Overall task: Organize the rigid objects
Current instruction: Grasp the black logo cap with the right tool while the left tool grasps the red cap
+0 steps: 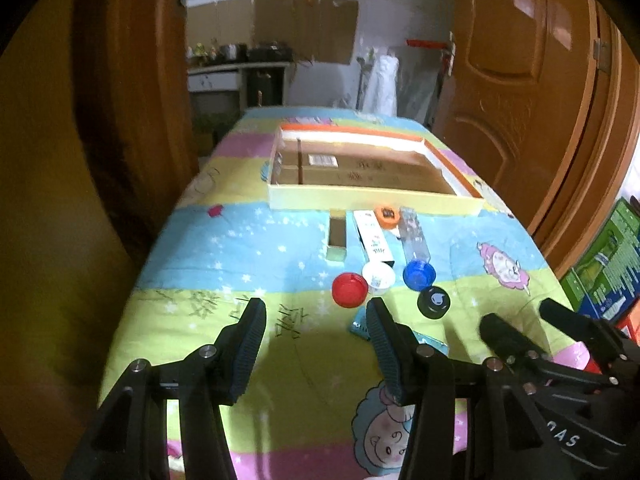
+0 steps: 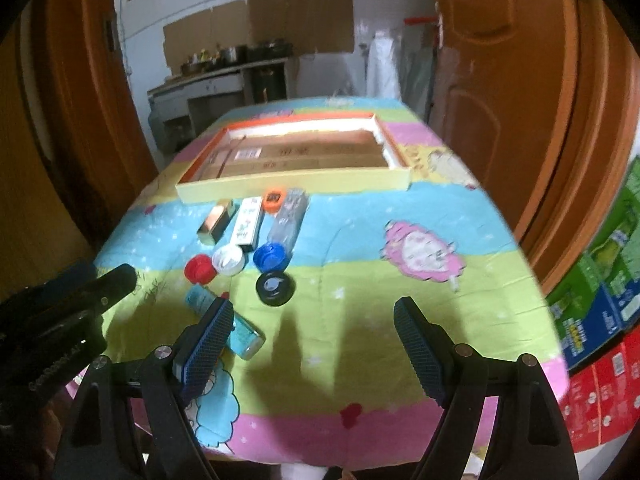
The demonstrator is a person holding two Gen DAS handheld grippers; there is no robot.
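Note:
A shallow cardboard box lid lies at the table's far side. In front of it lie a gold box, a white box, an orange cap and a clear box. Nearer sit a red cap, a white cap, a blue cap, a black cap and a teal box. My left gripper is open and empty. My right gripper is open and empty.
The table has a bright cartoon cloth. Brown doors stand at both sides. Green and red cartons are stacked on the floor at the right. A kitchen counter lies beyond.

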